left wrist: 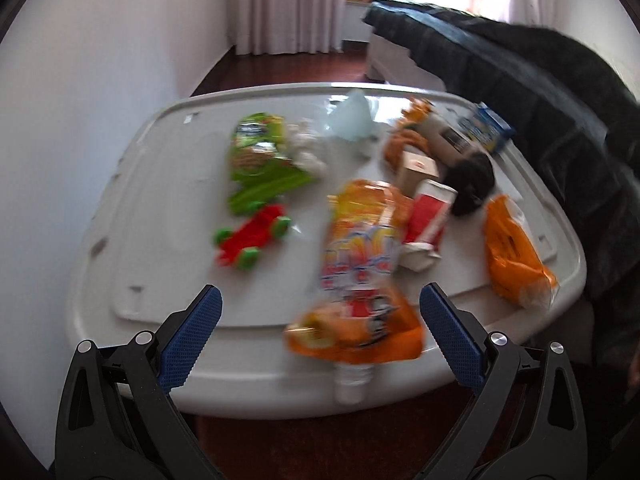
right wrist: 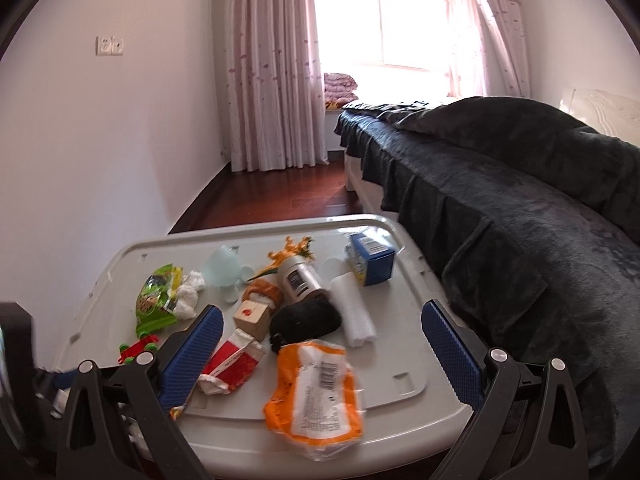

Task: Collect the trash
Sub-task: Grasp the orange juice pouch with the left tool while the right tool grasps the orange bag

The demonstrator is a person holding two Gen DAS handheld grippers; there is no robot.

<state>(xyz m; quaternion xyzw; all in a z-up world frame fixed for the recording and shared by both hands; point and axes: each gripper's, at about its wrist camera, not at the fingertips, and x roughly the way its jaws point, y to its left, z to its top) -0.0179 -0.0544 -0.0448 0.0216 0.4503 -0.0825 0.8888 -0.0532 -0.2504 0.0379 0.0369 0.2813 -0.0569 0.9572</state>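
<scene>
On the white counter (right wrist: 404, 390) we see the trash spread out. Farthest left lies a green snack bag (right wrist: 156, 300) with a crumpled white tissue (right wrist: 188, 296) touching its right edge, and a red toy car with green wheels (right wrist: 138, 349) just in front of the bag. Toward the middle sit a wooden block (right wrist: 251, 317), a red and white carton (right wrist: 232, 366) and a black fuzzy object (right wrist: 305, 320).

Our left hand-held gripper (left wrist: 320, 320) is spread open, empty, with a blurred orange printed bottle (left wrist: 360, 276) lying between its blue pads (left wrist: 192, 336) at the counter's near edge.

Our right hand-held gripper (right wrist: 322, 334) is also open and holds nothing; an orange plastic wrapper (right wrist: 314, 394) lies flat between its fingers. A white foam roll (right wrist: 354, 314) and a blue box (right wrist: 372, 258) lie farther right, beside the dark-covered bed (right wrist: 520, 200).
</scene>
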